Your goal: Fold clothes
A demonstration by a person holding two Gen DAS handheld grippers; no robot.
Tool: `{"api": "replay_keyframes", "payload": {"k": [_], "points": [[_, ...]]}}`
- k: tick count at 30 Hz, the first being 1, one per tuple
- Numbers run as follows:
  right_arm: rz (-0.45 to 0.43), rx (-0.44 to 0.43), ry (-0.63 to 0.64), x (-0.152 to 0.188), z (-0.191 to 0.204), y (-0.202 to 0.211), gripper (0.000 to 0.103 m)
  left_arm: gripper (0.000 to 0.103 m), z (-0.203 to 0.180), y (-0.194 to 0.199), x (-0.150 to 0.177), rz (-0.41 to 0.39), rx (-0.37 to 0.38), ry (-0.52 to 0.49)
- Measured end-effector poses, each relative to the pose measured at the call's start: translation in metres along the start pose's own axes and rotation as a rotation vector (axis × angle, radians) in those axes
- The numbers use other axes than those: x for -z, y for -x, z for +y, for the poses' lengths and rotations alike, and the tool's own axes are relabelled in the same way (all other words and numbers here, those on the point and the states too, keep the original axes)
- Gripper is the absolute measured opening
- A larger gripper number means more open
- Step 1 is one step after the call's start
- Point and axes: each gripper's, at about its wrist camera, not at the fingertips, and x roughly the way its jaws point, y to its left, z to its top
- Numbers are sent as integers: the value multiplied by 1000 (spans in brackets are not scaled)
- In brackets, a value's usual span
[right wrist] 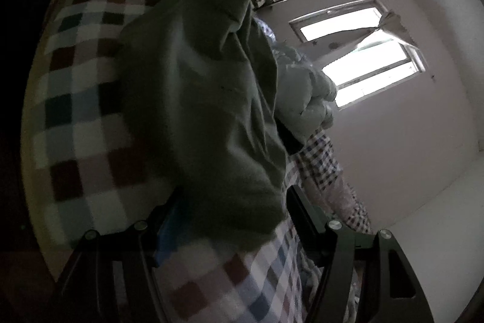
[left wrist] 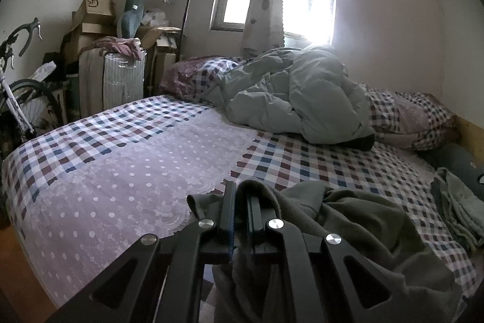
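Note:
An olive-green garment (left wrist: 348, 217) lies crumpled on the checked bed sheet (left wrist: 90, 141) near the front edge. My left gripper (left wrist: 240, 192) is shut on a fold of it, and the cloth drapes over the right fingertip. In the right wrist view, which is rolled sideways, the same garment (right wrist: 205, 111) stretches away from the camera. Its near end sits between the wide-apart fingers (right wrist: 302, 208) of my right gripper (right wrist: 233, 202). That gripper stands open, and the pads do not visibly press the cloth.
A pale green quilt (left wrist: 296, 99) is heaped at the head of the bed beside checked pillows (left wrist: 417, 117). A second grey-green cloth (left wrist: 459, 208) lies at the right edge. A bicycle (left wrist: 18, 87) and stacked boxes (left wrist: 96, 11) stand left of the bed.

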Motion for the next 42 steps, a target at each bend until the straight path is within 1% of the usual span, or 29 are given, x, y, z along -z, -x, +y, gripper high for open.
{"api": "replay_keyframes", "payload": {"k": [2, 6, 8, 10, 15, 18, 21, 24, 27, 31, 33, 34, 35, 36, 37, 38, 40, 42], "points": [[-14, 17, 11, -5, 3, -5, 71, 5, -2, -1, 0, 0, 2, -11], [-59, 153, -25, -12, -13, 2, 71, 5, -2, -2, 0, 2, 6, -8], [-82, 221, -102, -14, -33, 10, 71, 5, -2, -2, 1, 2, 7, -9], [-82, 274, -166, -14, -53, 13, 72, 5, -3, -2, 1, 3, 7, -11], [-63, 319, -214, -11, -69, 9, 71, 5, -3, -1, 2, 2, 1, -11], [-91, 348, -240, -15, -76, 15, 71, 5, -4, -1, 2, 1, -3, -14], [-125, 404, -278, -19, -89, 25, 72, 5, -5, -1, 2, 0, -4, -24], [-131, 440, -326, -20, -103, 28, 72, 5, -6, -1, 3, -1, -4, -33], [-126, 455, -348, -22, -113, 26, 72, 5, -7, 0, 3, -4, -5, -41], [-157, 429, -373, -24, -121, 35, 71, 5, -3, 0, 3, -6, -4, -30], [-159, 380, -375, -25, -123, 41, 66, 5, -1, 1, 2, -11, -3, -23], [-157, 349, -376, -24, -124, 45, 53, 5, 0, 3, 1, -20, -1, -18], [-154, 317, -377, -23, -125, 48, 37, 5, 1, 6, 0, -31, 1, -12], [-153, 290, -383, -22, -126, 49, 31, 5, 1, 8, 0, -44, 2, -8], [-152, 264, -390, -22, -128, 49, 19, 5, 1, 12, -2, -61, 3, -6], [-154, 237, -398, -23, -131, 50, 11, 5, 2, 15, -3, -76, 2, -1], [-178, 186, -431, -22, -139, 59, 10, 5, 5, 23, -6, -103, 3, 20], [-205, 135, -472, -21, -149, 66, 9, 5, 12, 44, -11, -174, -1, 73]]}}
